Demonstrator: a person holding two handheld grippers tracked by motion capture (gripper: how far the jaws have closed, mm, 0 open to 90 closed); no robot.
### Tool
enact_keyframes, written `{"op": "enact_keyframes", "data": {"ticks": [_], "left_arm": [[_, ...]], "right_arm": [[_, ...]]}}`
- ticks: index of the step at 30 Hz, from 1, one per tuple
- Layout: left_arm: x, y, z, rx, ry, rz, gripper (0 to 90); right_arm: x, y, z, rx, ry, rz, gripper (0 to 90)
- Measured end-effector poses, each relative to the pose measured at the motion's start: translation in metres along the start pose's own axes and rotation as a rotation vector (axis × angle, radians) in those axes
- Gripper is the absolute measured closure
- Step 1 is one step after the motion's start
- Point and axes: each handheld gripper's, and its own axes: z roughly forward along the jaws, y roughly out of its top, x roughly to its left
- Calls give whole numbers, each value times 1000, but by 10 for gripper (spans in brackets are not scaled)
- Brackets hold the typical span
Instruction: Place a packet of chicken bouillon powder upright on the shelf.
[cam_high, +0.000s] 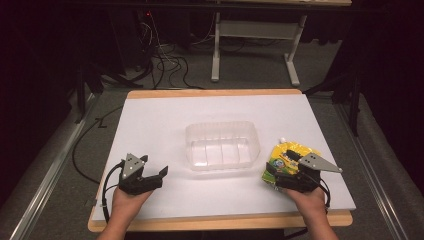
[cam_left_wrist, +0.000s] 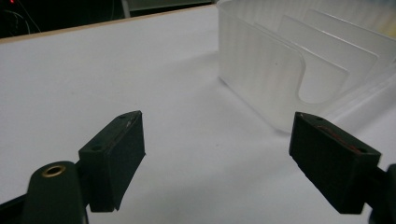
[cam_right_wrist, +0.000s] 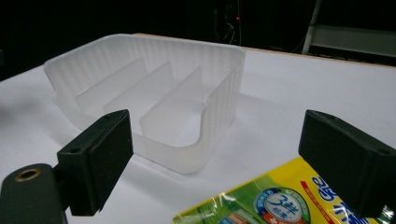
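Observation:
A clear plastic container (cam_high: 222, 145) with several upright dividers stands in the middle of the white table top (cam_high: 165, 115). To its right lies a yellow and green pouch (cam_high: 285, 156) with a white spout. My left gripper (cam_high: 153, 176) rests at the front left, jaws wide open and empty, pointing toward the container (cam_left_wrist: 280, 70). My right gripper (cam_high: 276, 176) hovers over the near end of the pouch, open. In the right gripper view the pouch (cam_right_wrist: 261, 203) lies low between the jaws, and the container (cam_right_wrist: 154, 93) stands ahead to the left.
The table has a wooden rim (cam_high: 215, 220) along its front edge. Behind it are a white desk frame (cam_high: 255, 35) and loose cables (cam_high: 165, 60) on the floor. Bare white surface surrounds the container on the left and far sides.

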Motion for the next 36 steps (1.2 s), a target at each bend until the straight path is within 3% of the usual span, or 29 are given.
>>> {"op": "enact_keyframes", "data": {"ticks": [8,12,15,18,21,24,25,26,28,31,36], "left_arm": [[0,-1,3,6,-10,-4,200],[1,-2,5,13,-20,0,247],[0,0,9,17,-30,-6,266],[1,4,14,9,-14,-20,328],[2,7,22,6,0,-31,465],[1,10,30,14,12,-39,512],[1,12,33,7,11,-47,511],[0,13,35,1,11,-48,467],[-5,15,40,-7,23,-21,455],[-9,18,45,-18,20,-7,448],[-10,20,51,-16,6,-14,443]], "right_arm": [[-10,-7,-4,15,-20,15,171],[-14,-9,-11,14,-48,-10,252],[-21,-12,-20,16,-110,14,316],[-30,-18,-32,25,-165,39,407],[-37,-28,-45,63,-224,52,508],[-44,-39,-56,110,-262,78,602],[-47,-42,-59,121,-273,98,649],[-55,-50,-65,140,-282,148,737],[-58,-54,-67,158,-292,165,787],[-67,-68,-71,239,-307,210,900],[-68,-76,-69,299,-293,235,900]]}}
